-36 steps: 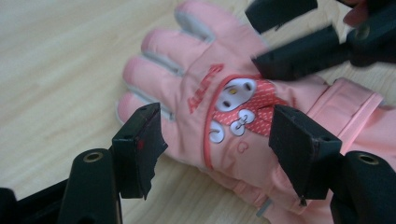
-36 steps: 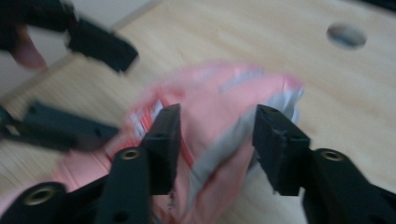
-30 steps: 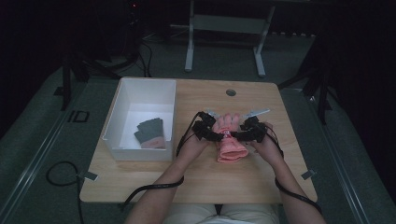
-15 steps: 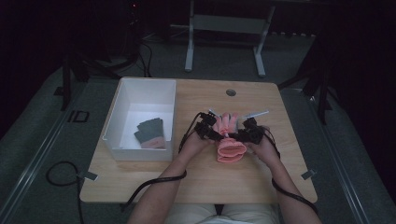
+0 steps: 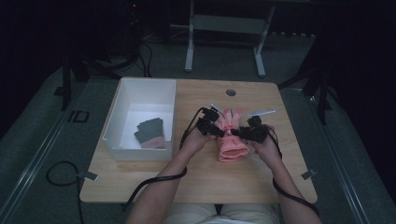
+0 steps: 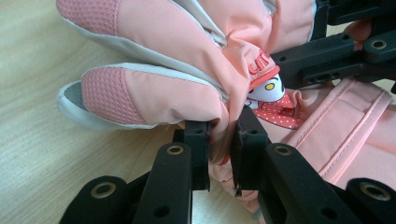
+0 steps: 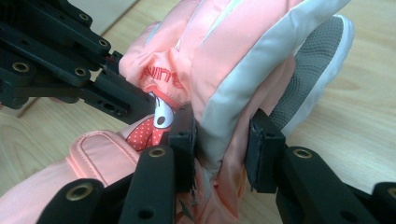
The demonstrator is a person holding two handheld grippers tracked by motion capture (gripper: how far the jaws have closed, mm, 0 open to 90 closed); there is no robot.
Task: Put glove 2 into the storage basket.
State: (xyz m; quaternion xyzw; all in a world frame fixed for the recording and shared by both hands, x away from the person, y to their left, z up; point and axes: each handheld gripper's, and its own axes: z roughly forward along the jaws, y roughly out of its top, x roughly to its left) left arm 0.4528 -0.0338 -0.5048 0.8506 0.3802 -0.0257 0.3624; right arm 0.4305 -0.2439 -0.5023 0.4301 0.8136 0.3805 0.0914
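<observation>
A pink padded glove (image 5: 232, 142) with grey fingertips and a cartoon patch lies at the middle of the wooden table (image 5: 205, 179). Both grippers meet over its middle. My left gripper (image 5: 222, 133) comes in from the left and is shut on a fold of the glove (image 6: 154, 93) near the fingers, with the fabric squeezed between its jaws (image 6: 222, 151). From the right, my right gripper (image 5: 239, 134) is shut on the glove's (image 7: 243, 79) outer edge (image 7: 219, 149), with thick padding between its jaws. The glove's fingers bunch up beyond the jaws.
A white open box (image 5: 122, 114) stands at the table's left, with a dark grey glove (image 5: 150, 133) lying in it. A round grommet (image 5: 230, 92) sits near the table's far edge. Cables trail from both grippers off the near edge. A metal stand (image 5: 224, 23) is behind the table.
Both grippers have drawn closer together over the glove's middle. The glove's fingers have bunched up between them.
</observation>
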